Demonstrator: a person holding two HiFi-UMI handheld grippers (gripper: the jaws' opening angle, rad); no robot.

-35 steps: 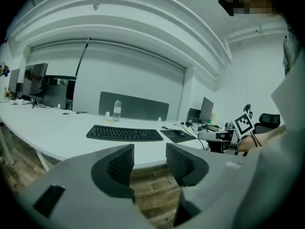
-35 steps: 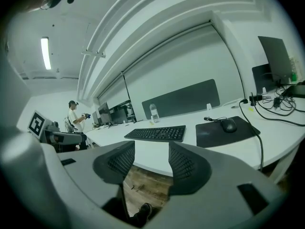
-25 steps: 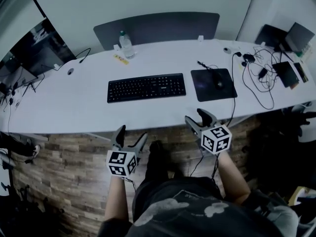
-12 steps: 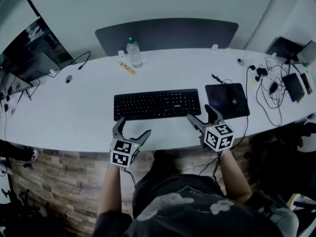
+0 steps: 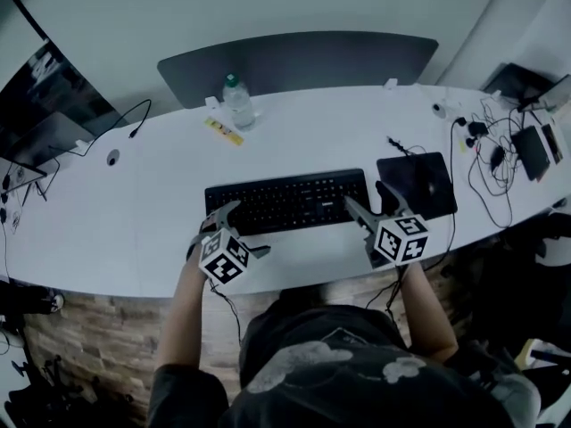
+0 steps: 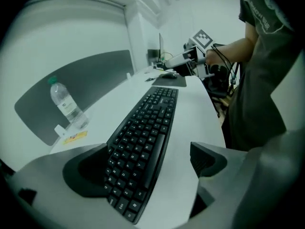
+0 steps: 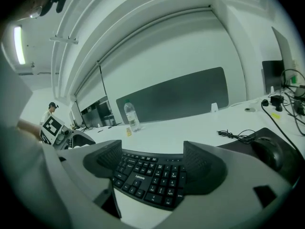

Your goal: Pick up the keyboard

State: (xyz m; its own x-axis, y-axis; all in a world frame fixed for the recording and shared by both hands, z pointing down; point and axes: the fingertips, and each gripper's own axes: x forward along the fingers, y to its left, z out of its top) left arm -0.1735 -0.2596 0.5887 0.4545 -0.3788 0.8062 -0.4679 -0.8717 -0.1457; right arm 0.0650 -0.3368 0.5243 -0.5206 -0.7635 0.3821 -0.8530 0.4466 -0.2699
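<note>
Reaching in from both sides, the two claws are set at the two ends of the keyboard (image 5: 287, 201). I think this is so it can come up flat, without one end tipping down.

The left claw (image 5: 239, 230) is at the left end. Its jaws are opening wider right now. In the left gripper view, the left claw (image 6: 147, 166) has the end of the keyboard (image 6: 143, 142) between its jaws. One jaw is by the back edge. The other jaw is out past the front edge, with bare desk showing in between. It does not squeeze yet.

The right claw (image 5: 370, 201) is at the right end. Its jaws are wide apart too. In the right gripper view, the right claw (image 7: 152, 168) has the end of the keyboard (image 7: 150, 178) between its jaws. The pads do not look like they are pressing on it. So nothing is held yet.

The keyboard lies flat on the white desk (image 5: 134, 230), near the front edge, right in front of the person. It is black, long and thin, with lots of small keys in rows. A mouse pad (image 5: 417, 184) sits just to its right. A water bottle (image 5: 235, 99) stands well behind it.

It looks stiff and light, but long, so I think two grips are safer than one.
</note>
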